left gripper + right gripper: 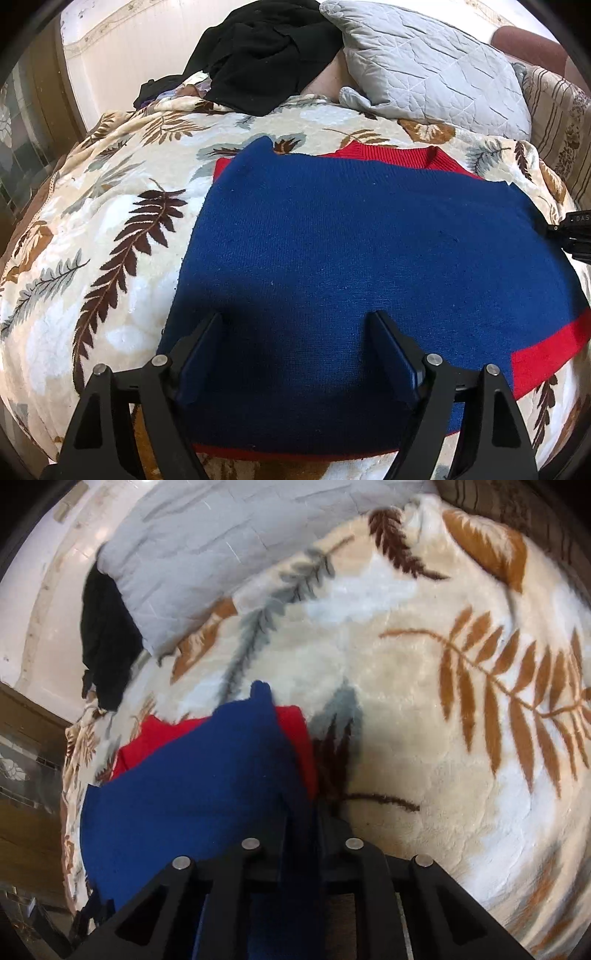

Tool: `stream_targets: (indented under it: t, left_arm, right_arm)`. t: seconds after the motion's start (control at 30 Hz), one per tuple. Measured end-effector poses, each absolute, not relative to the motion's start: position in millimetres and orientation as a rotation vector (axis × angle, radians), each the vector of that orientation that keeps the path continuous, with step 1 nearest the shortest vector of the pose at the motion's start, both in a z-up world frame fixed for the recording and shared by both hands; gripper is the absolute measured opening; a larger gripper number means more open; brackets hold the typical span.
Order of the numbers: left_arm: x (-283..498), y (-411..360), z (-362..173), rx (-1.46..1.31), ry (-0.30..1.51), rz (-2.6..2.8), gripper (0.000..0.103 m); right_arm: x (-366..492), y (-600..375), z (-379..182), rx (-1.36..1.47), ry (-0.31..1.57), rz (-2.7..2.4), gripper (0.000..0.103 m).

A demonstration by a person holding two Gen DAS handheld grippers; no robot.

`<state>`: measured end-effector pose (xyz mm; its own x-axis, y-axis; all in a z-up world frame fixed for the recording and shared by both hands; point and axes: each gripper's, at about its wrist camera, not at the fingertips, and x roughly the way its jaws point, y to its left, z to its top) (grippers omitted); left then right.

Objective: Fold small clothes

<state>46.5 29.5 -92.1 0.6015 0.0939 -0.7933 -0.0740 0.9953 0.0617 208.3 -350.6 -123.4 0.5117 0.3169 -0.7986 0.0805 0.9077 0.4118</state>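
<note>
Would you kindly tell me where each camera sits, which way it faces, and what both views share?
Left wrist: sits on the left gripper, angled down over the blue and red sweater on the leaf-print blanket; its open fingers show, and the other gripper's edge at right.
Right wrist: sits on the right gripper, angled down at the sweater's edge; its fingers pinch blue fabric.
Shared: sweater, blanket, grey quilted pillow, black garment.

Readable text: white letters "DAS", cut off by the frame edge | On: black device (pixel 576 236) at 3 o'clock, left wrist view | Elsewhere: none legible
</note>
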Motion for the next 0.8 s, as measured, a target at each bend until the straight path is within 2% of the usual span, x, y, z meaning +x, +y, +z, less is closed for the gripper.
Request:
stream_targets:
  t: [0.03, 0.23, 0.27, 0.3, 0.33, 0.37, 0.43, 0.57, 0.6, 0.67, 0.8]
  left_arm:
    - [47.3, 30.7, -92.1, 0.019, 0.925, 0.094, 0.082]
    - [47.3, 28.8, -92.4, 0.021, 0.926, 0.106, 0.083]
    - [47.2, 28.5, -92.2, 0.020, 0.927, 0.108, 0.083]
    - [47.2, 28.6, -91.8, 0.020, 0.929, 0.109, 0.083]
    - [47.2, 29.3, -90.3, 0.018, 0.936, 0.105, 0.083]
    - [47.0, 30.7, -87.9, 0.011, 0.943, 0.100, 0.083]
    - [39.3, 43.2, -72.0, -0.063, 0.937, 0.095, 0.082]
    - [5.4, 83.0, -51.4, -0.155, 0.832, 0.152, 0.082]
    - [3.5, 93.4, -63.6, -0.181, 0.886, 0.159, 0.075]
    - [4.4, 106.8, -98.9, -0.222, 1.011, 0.109, 0.032]
    - [-8.0, 106.4, -86.6, -0.211, 0.978, 0.109, 0.027]
  right_arm:
    - [204.5, -350.3, -118.1, 0.419, 1.023, 0.119, 0.030]
    - [152.9, -325.9, -71.9, 0.403, 0.912, 0.200, 0.030]
    - [144.2, -316.7, -70.0, 0.412, 0.913, 0.254, 0.043]
    - [133.7, -310.4, -72.0, 0.430, 0.919, 0.302, 0.078]
    - [126.6, -303.9, -79.2, 0.452, 0.928, 0.344, 0.089]
    - [120.9, -302.8, -86.7, 0.456, 0.947, 0.357, 0.095]
    - [122.9, -293.4, -119.1, 0.433, 1.064, 0.315, 0.092]
    - [106.9, -290.0, -113.0, 0.422, 0.995, 0.337, 0.093]
    - [106.8, -288.4, -116.7, 0.419, 1.000, 0.347, 0.093]
    - [106.3, -287.6, -125.8, 0.417, 1.021, 0.344, 0.093]
    - [100.4, -294.1, -125.7, 0.440, 1.002, 0.364, 0.093]
